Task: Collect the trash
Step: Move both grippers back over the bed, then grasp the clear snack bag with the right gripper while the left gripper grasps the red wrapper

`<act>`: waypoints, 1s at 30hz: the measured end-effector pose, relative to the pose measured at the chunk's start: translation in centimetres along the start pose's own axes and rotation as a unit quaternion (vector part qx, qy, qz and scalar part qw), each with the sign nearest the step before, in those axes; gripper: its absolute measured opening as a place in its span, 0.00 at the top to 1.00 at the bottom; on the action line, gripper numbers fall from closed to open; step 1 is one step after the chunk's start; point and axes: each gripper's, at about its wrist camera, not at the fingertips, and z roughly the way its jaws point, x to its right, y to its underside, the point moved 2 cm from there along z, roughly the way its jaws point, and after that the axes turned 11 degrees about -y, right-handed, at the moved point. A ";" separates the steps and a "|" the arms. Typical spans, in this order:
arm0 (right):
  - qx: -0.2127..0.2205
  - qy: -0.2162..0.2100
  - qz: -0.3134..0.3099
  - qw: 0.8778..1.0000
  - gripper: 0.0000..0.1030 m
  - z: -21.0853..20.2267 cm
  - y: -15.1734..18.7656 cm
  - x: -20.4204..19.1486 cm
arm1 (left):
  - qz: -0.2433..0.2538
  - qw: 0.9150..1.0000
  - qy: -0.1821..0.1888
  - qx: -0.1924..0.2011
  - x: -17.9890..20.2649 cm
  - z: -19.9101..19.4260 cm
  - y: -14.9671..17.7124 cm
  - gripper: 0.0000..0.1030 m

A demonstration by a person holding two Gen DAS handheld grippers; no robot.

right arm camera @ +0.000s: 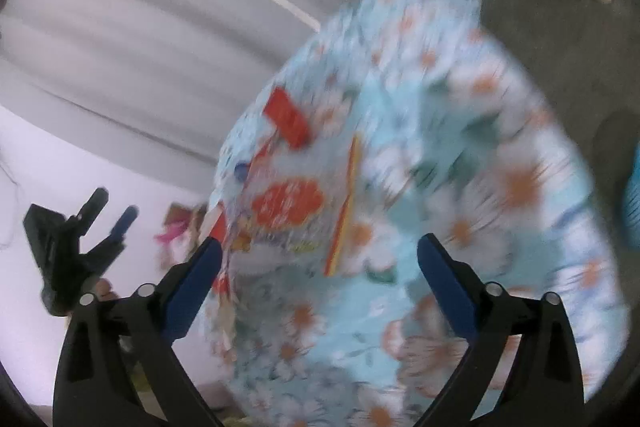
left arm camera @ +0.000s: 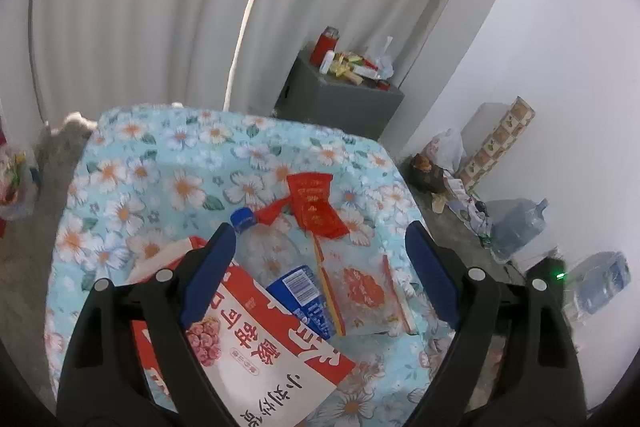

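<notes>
A table under a blue floral cloth (left arm camera: 168, 163) carries the trash. A clear plastic bottle (left arm camera: 272, 251) with a blue cap lies on its side there. A red and white carton (left arm camera: 248, 339) overlaps its lower end. Right of the bottle lies a clear bag with red print (left arm camera: 364, 291), and beyond it a red packet (left arm camera: 316, 203). My left gripper (left arm camera: 320, 231) hovers open over the bottle, with the carton under its left finger. In the blurred right wrist view my right gripper (right arm camera: 320, 243) is open above the clear bag (right arm camera: 288, 207) and holds nothing. The left gripper (right arm camera: 112, 207) shows at that view's left.
A grey cabinet (left arm camera: 340, 99) with a red flask and clutter stands behind the table by white curtains. Large water jugs (left arm camera: 518, 227), a white bag (left arm camera: 444, 147) and a patterned box line the wall on the right. A plastic bag (left arm camera: 16, 183) sits on the floor at left.
</notes>
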 end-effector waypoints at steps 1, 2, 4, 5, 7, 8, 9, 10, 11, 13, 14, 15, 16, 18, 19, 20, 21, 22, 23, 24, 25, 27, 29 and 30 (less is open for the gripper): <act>-0.016 -0.004 0.010 1.000 0.13 1.1 0.2 0.3 | -0.003 1.000 0.002 -0.002 -0.2 0.3 0.1 0.20; -0.026 -0.007 0.017 0.999 0.16 1.8 0.3 0.6 | -0.004 1.000 0.003 -0.004 -0.2 0.7 0.1 0.20; -0.048 -0.017 0.047 0.998 0.20 3.4 0.4 1.5 | -0.010 1.000 0.004 -0.009 -0.4 1.1 0.4 0.20; -0.053 -0.021 0.057 0.997 0.21 3.9 0.4 1.9 | -0.015 1.000 0.007 -0.011 -0.6 1.4 0.6 0.20; -0.057 -0.020 0.081 0.995 0.25 4.7 0.3 3.0 | -0.023 1.000 0.010 -0.018 -1.0 2.0 1.0 0.20; -0.056 -0.023 0.089 0.994 0.28 5.1 0.1 3.4 | -0.027 0.999 0.012 -0.022 -1.3 2.3 1.2 0.20; -0.053 -0.033 0.097 0.993 0.29 5.2 -0.1 3.8 | -0.030 0.999 0.014 -0.026 -1.4 2.6 1.4 0.20; -0.051 -0.040 0.102 0.993 0.31 5.3 -0.3 3.9 | -0.032 0.999 0.014 -0.029 -1.5 2.8 1.6 0.20; -0.052 -0.042 0.102 0.993 0.35 5.5 -0.5 4.0 | -0.033 0.999 0.014 -0.031 -1.6 3.0 1.8 0.20; -0.051 -0.040 0.104 0.992 0.44 5.9 -0.7 4.1 | -0.034 0.999 0.015 -0.036 -1.7 3.3 2.0 0.20; -0.051 -0.039 0.107 0.992 0.51 6.2 -1.1 4.3 | -0.035 0.999 0.016 -0.039 -1.7 3.4 2.1 0.20; -0.049 -0.036 0.109 0.992 0.60 6.3 -1.1 4.4 | -0.035 0.998 0.016 -0.041 -1.7 3.6 2.1 0.20; -0.048 -0.033 0.111 0.992 0.62 6.3 -1.2 4.6 | -0.035 0.998 0.016 -0.042 -1.7 3.7 2.2 0.20; -0.048 -0.028 0.112 0.992 0.77 6.1 -1.2 5.0 | -0.034 0.998 0.018 -0.046 -1.5 3.9 2.3 0.20; -0.046 -0.018 0.105 0.993 0.79 5.8 -1.0 4.9 | -0.032 0.998 0.020 -0.047 -1.4 4.0 2.3 0.20; -0.044 -0.016 0.102 0.994 0.82 5.5 -1.0 5.1 | -0.030 0.998 0.021 -0.048 -1.2 4.1 2.3 0.21; -0.039 -0.016 0.099 0.994 0.85 5.1 -0.8 5.1 | -0.028 0.998 0.022 -0.048 -0.9 4.3 2.3 0.21; -0.036 -0.013 0.098 0.994 0.87 4.7 -0.7 5.1 | -0.027 0.998 0.023 -0.049 -0.7 4.4 2.2 0.21; -0.034 -0.010 0.096 0.995 0.91 4.6 -0.8 5.2 | -0.025 0.998 0.026 -0.050 -0.4 4.7 2.0 0.21; -0.032 -0.008 0.093 0.995 0.92 4.1 -0.7 5.2 | -0.023 0.998 0.028 -0.051 -0.1 4.9 1.9 0.21; -0.028 -0.005 0.091 0.995 0.93 3.5 -0.7 5.2 | -0.018 0.998 0.028 -0.054 0.4 5.4 1.6 0.21; -0.014 0.010 0.086 0.996 0.93 1.8 -0.8 5.6 | -0.010 0.998 0.030 -0.055 1.3 6.3 1.1 0.21; -0.002 0.014 0.091 0.996 0.93 0.2 -0.9 6.2 | 0.008 0.998 0.026 -0.053 2.6 7.6 0.3 0.22; 0.006 0.017 0.098 0.995 0.93 -0.9 -0.9 6.7 | 0.015 0.998 0.024 -0.052 3.0 8.0 0.1 0.22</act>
